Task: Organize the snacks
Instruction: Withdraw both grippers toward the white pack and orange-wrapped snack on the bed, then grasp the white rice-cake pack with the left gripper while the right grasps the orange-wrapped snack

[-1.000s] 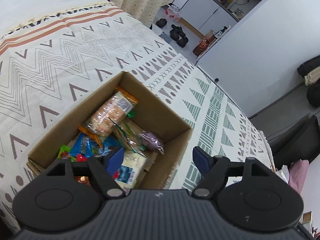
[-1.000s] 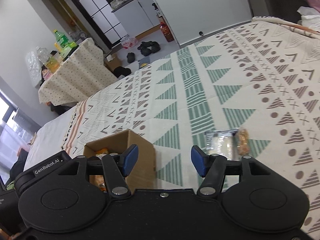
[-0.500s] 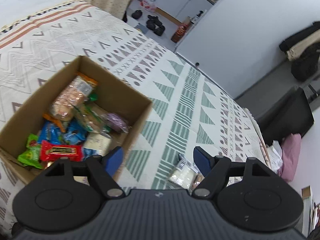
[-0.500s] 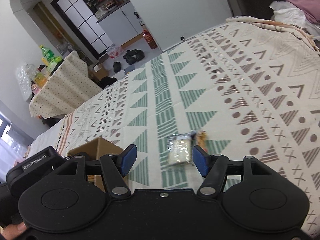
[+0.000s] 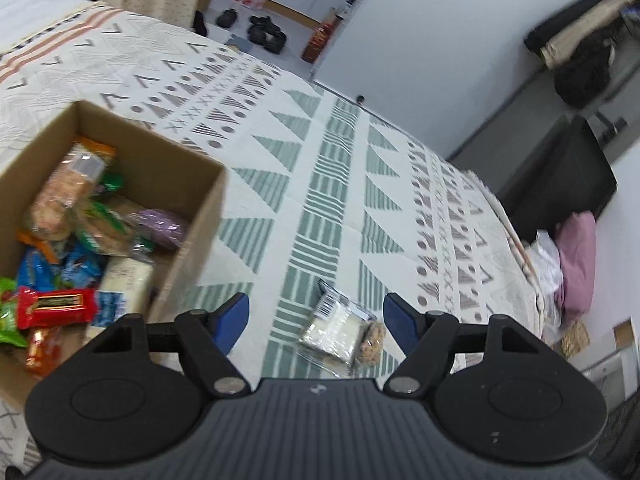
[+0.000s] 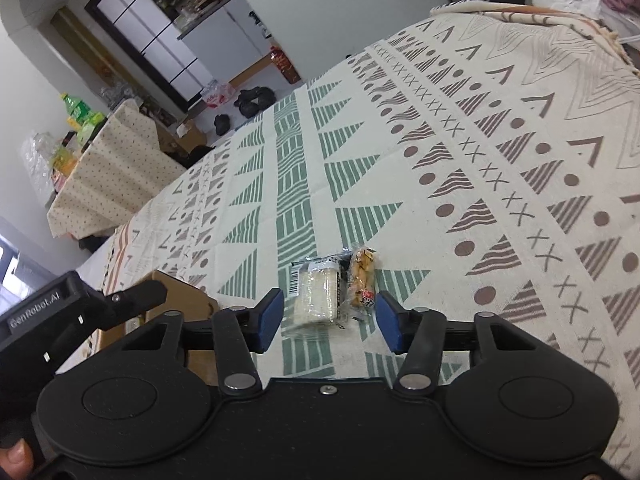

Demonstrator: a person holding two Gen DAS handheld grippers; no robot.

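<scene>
A cardboard box (image 5: 188, 240) on the patterned bedspread holds several snack packets, among them a red bar (image 5: 56, 306). To its right lie a clear packet of white crackers (image 5: 336, 330) and a small brown snack packet (image 5: 372, 344), side by side on the cloth. My left gripper (image 5: 316, 320) hovers above them, jaws closing, nothing touching the pads. In the right wrist view the white packet (image 6: 316, 300) and the brown packet (image 6: 362, 280) lie just ahead of my right gripper (image 6: 330, 316), whose jaws are closing with no contact. The box corner (image 6: 180, 300) shows at left.
The left gripper's body (image 6: 60, 320) appears at the left of the right wrist view, with a thumb at the corner. Beyond the bed edge stand a cloth-covered table with bottles (image 6: 80, 120), shoes on the floor (image 5: 264, 32) and a dark chair (image 5: 568, 184).
Both grippers moved toward the two loose packets and lower; the packets now sit larger and between the fingers. The box slid to the left in the left wrist view. The right jaws narrowed.
</scene>
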